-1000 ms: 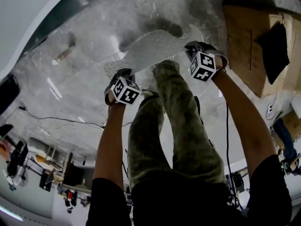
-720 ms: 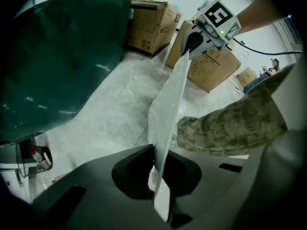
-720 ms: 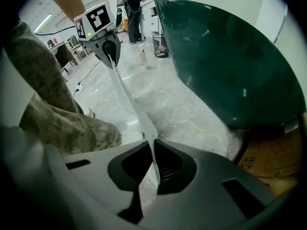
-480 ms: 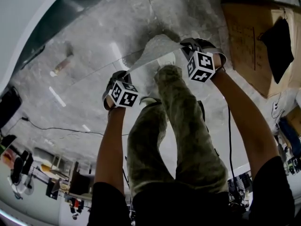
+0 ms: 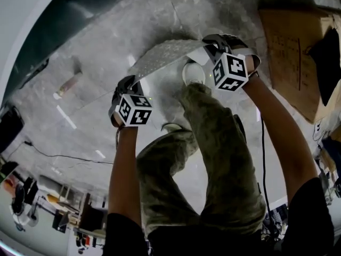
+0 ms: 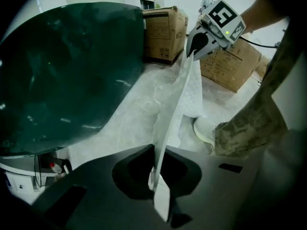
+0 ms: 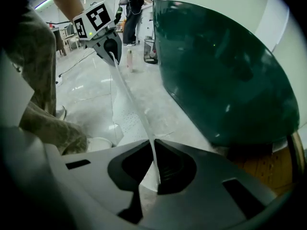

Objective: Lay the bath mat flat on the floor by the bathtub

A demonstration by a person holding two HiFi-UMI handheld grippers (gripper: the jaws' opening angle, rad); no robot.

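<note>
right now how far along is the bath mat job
Done: the bath mat is picked up and beside the dark green bathtub. In hand: the left gripper and right gripper are each shut on its edge, with the mat stretched between them above the floor. Left: lower it, lay it flat, let go.

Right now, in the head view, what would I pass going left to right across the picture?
Dark green bathtub → bottle → left tool → white bath mat stretched between the two tools → right tool → brown cardboard sheet.
</note>
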